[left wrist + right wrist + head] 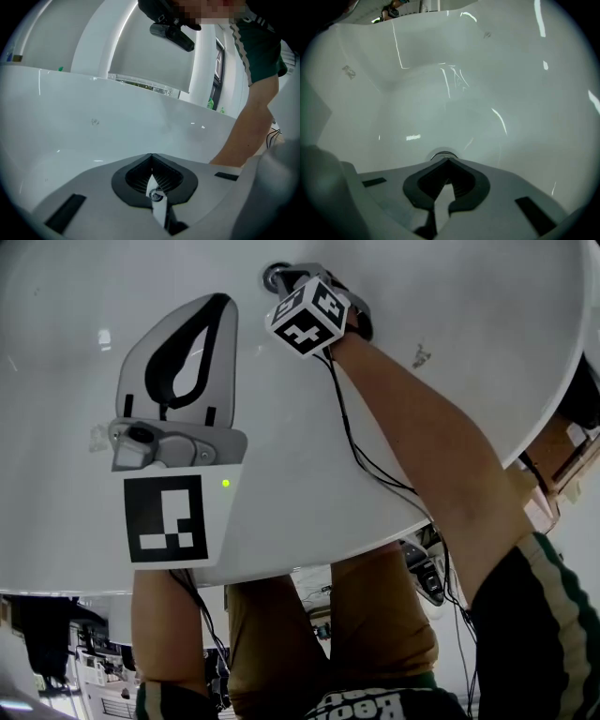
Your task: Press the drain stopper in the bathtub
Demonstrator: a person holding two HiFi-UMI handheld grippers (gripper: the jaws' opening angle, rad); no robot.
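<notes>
Two grippers were in the bathtub (506, 79), both with jaws drawn together and nothing between them.

Right gripper (448, 161): the closed tips sat right at the drain stopper (442, 154). Its chrome rim showed just past them, at the low point of the tub floor. I could not tell whether the tips were touching the stopper or just above it. In the head view my marker cube (309, 317) covered most of the stopper.

Left gripper (151, 156): likewise clenched on nothing. It was well apart from the stopper, on the side nearer me, and pointed at bare tub wall. It had no part in this step.

Step, as I judged it: the approach looked finished, so this was the press itself or the instant before it. Whether the stopper was up or down was not readable from the rim alone.

Next move, as I judged it: push straight down through the closed tips, centred on the stopper, so they would not skid off the rounded chrome onto the slick enamel beside it. The jaws should be clamped so they act as one blunt point. A short, firm push until the stopper gives, then lift clear of it to check.
</notes>
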